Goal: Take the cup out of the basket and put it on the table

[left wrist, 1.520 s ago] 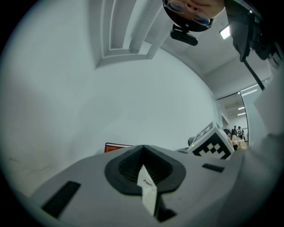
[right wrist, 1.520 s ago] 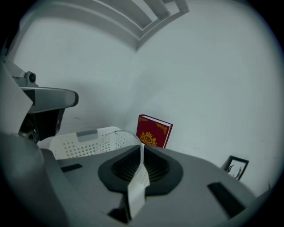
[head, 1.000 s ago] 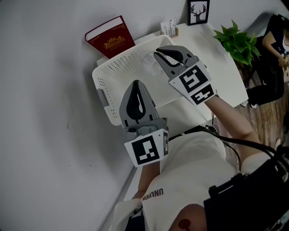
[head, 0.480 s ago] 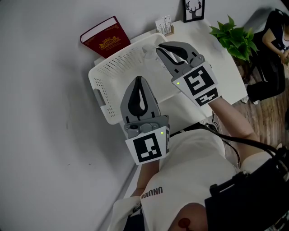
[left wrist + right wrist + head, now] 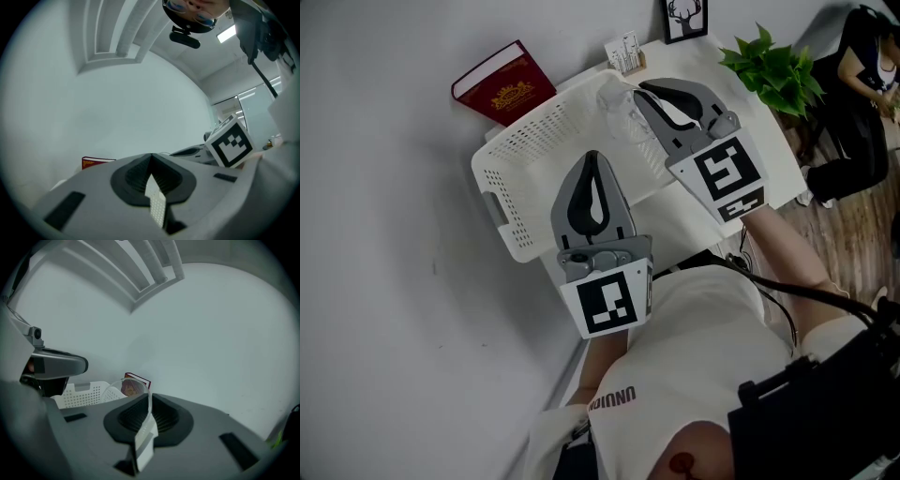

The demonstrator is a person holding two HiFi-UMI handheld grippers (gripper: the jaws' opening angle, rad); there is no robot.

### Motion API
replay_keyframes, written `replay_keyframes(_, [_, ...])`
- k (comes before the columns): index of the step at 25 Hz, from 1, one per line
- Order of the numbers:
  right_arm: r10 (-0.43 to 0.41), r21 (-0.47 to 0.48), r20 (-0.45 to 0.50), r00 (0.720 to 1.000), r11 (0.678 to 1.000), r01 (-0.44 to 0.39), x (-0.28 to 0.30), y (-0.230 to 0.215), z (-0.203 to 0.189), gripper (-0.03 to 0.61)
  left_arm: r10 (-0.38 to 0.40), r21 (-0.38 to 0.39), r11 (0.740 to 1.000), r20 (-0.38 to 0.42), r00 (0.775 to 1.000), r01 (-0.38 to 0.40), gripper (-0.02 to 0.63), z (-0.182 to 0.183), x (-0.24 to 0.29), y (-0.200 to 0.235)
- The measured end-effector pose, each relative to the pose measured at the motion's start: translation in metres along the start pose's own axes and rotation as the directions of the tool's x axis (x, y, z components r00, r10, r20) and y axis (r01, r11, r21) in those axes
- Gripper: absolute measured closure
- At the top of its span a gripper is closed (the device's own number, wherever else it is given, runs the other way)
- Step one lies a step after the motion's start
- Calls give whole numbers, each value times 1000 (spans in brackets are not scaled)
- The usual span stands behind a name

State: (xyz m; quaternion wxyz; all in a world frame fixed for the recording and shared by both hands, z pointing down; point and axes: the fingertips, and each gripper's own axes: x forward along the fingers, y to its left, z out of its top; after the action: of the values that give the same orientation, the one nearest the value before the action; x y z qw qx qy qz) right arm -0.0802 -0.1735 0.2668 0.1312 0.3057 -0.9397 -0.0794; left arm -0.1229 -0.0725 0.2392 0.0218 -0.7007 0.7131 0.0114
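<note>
A clear plastic cup (image 5: 620, 105) hangs over the right side of the white perforated basket (image 5: 502, 192). My right gripper (image 5: 643, 90) is shut on its rim. In the right gripper view the thin clear wall of the cup (image 5: 123, 389) runs in between the closed jaws of the right gripper (image 5: 149, 401). My left gripper (image 5: 592, 158) hovers over the near part of the basket, shut and empty. In the left gripper view the left gripper (image 5: 151, 157) has its jaws pressed together, pointing up at the wall.
A red book (image 5: 502, 82) leans on the wall behind the basket. On the white table (image 5: 722, 89) stand a card holder (image 5: 623, 54), a framed deer picture (image 5: 684, 17) and a green plant (image 5: 773, 67). A person sits at the far right.
My right gripper has carried the cup from the middle of the basket toward its right rim. The left gripper has hardly moved.
</note>
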Motion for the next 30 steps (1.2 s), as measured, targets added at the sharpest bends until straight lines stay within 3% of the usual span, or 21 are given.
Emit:
replay_keyframes(7, [-53,17,-11,999,998,54,-18,-19,-7,540,-24,-60,998,-33,999,22,604,-1,4,-19])
replay_keyframes(30, [-217,56,-89,972,973,222,-73,-57,-42,540,-170,-81,983,-46,984,166,604,-10,13,-67])
